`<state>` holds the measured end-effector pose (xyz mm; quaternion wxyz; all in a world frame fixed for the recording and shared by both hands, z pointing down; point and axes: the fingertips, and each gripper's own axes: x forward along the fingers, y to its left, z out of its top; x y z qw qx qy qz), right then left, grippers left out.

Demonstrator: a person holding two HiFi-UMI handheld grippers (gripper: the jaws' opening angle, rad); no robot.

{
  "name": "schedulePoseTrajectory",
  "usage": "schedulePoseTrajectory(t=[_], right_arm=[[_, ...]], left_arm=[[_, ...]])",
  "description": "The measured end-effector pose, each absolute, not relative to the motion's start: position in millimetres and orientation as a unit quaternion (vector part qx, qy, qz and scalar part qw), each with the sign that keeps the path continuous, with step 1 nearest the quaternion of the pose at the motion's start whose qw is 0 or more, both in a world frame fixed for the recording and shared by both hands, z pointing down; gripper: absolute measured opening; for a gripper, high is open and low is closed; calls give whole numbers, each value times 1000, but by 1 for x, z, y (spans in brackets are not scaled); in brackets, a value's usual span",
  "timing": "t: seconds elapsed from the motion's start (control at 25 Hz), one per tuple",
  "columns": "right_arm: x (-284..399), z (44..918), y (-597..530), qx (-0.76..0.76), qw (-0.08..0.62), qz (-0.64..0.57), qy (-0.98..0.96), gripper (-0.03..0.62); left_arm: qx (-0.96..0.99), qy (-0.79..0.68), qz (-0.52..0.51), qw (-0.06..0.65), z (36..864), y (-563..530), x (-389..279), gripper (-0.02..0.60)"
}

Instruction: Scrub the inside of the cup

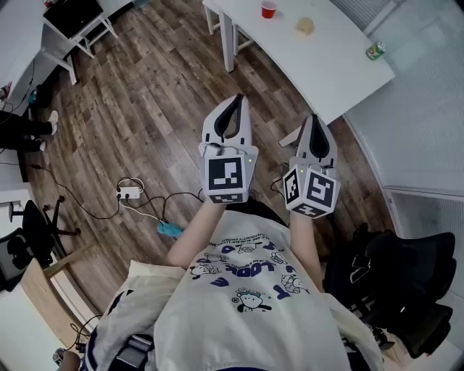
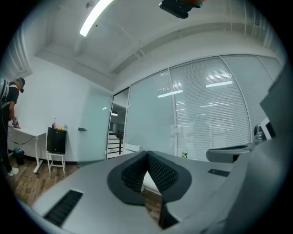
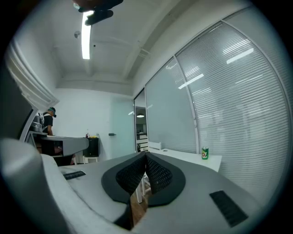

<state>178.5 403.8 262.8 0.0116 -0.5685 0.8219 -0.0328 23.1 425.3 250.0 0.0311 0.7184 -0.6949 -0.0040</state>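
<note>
Left gripper and right gripper both have jaws pressed together, empty. Ahead of their tips: white table, red cup, green can, its label unreadable.

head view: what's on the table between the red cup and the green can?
A small tan object, probably a sponge, lies between red cup and green can on the white table. Head view shows it.

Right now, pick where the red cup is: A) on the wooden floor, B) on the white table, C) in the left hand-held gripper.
B: the red cup stands on the white table, apart from the left hand-held gripper, which is shut and empty.
</note>
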Motion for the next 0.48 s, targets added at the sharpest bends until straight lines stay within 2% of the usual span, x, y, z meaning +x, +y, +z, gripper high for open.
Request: schedulePoseTrajectory(t=[0.48], right_arm=[[190,265,398,-566,17,-36,823,11]], left_arm=[[714,-699,-6,32,249,421,31,26]])
